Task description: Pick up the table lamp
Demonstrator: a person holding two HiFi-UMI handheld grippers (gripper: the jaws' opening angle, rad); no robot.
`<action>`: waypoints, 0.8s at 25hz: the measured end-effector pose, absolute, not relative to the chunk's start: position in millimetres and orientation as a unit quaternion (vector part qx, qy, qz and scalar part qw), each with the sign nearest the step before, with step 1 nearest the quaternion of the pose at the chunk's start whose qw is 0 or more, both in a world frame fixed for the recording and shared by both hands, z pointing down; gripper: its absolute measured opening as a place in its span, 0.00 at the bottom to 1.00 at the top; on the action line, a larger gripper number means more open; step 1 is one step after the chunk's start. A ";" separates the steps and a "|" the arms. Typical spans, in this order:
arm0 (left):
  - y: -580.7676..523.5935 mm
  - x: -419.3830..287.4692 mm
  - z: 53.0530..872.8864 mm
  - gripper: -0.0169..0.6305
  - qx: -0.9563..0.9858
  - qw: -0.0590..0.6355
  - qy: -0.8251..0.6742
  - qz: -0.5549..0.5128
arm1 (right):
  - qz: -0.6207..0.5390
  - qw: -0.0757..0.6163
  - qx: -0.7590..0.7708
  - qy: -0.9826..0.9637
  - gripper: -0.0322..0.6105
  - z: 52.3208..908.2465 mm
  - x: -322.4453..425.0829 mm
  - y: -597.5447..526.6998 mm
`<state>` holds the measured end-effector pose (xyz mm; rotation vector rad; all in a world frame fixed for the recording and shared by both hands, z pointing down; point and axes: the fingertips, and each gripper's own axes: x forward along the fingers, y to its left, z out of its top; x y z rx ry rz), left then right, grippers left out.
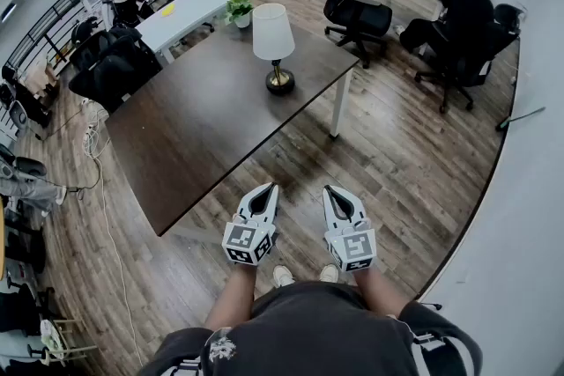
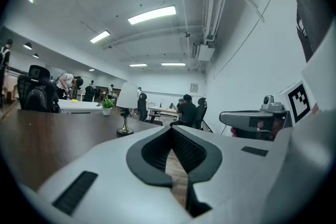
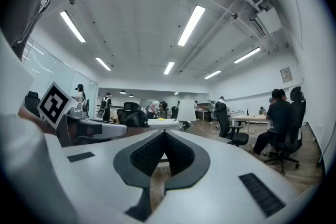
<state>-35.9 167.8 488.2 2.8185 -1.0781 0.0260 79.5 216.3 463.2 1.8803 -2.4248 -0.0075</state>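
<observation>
Off the table (image 1: 176, 154)'s near corner, left gripper (image 1: 263, 195) and right gripper (image 1: 338, 196) are hanging level, both closed tight, holding nothing. Lamp (image 1: 274, 48) is standing upright by the table's far edge, well apart. Needs stepping closer, opening one gripper, then closing on the stem (image 1: 277, 66), not the shade (image 1: 272, 29).

The table lamp (image 1: 274, 48) had a matt white cloth-like shade (image 1: 272, 31) and a glossy brass-coloured metal base (image 1: 280, 84). The tabletop (image 1: 203, 128) looked dark, smooth and matt; the floor (image 1: 388, 163) was wood planking.

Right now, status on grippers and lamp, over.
Both shut, empty: left gripper, right gripper. Table lamp upright, far end of table, untouched. Only that table lies between.
</observation>
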 end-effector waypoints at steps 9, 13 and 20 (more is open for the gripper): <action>171.0 -34.0 483.1 0.04 0.935 0.068 -0.349 0.005 | -0.036 0.042 0.604 -0.795 0.09 443.8 63.6 219.8; 165.8 -43.2 485.4 0.04 0.933 0.068 -0.353 0.005 | -0.035 0.045 0.604 -0.795 0.09 447.8 57.8 213.5; 160.1 -64.5 483.9 0.04 0.936 0.069 -0.345 -0.004 | -0.041 0.016 0.601 -0.798 0.09 440.8 36.3 205.1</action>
